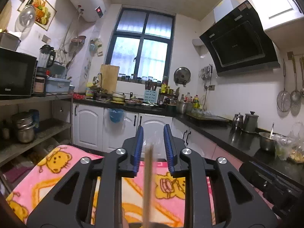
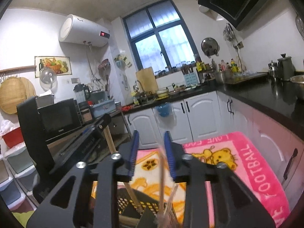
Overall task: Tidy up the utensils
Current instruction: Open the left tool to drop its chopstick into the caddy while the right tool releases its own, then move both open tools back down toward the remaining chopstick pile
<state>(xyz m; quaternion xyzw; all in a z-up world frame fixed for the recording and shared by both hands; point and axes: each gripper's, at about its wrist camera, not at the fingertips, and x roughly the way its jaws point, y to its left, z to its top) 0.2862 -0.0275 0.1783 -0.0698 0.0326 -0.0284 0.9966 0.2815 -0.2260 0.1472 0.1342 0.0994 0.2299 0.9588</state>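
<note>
My left gripper (image 1: 154,134) is open, raised above the pink bear blanket (image 1: 47,171). A blurred wooden chopstick (image 1: 148,186) stands up between its blue pads without touching them. My right gripper (image 2: 150,140) is open too. Thin wooden sticks (image 2: 161,176) rise close to its right pad (image 2: 168,148) from a black perforated utensil holder (image 2: 133,207) just below it. The left gripper's body (image 2: 79,142) shows at left in the right wrist view, with a chopstick (image 2: 110,142) beside it. The right gripper's body (image 1: 269,186) shows at lower right in the left wrist view.
A black countertop (image 1: 237,138) with metal pots runs along the right. White cabinets (image 1: 117,125) and a sink counter stand under the window ahead. A shelf with a microwave (image 1: 15,74) and pots stands on the left. The blanket (image 2: 256,171) covers the table below.
</note>
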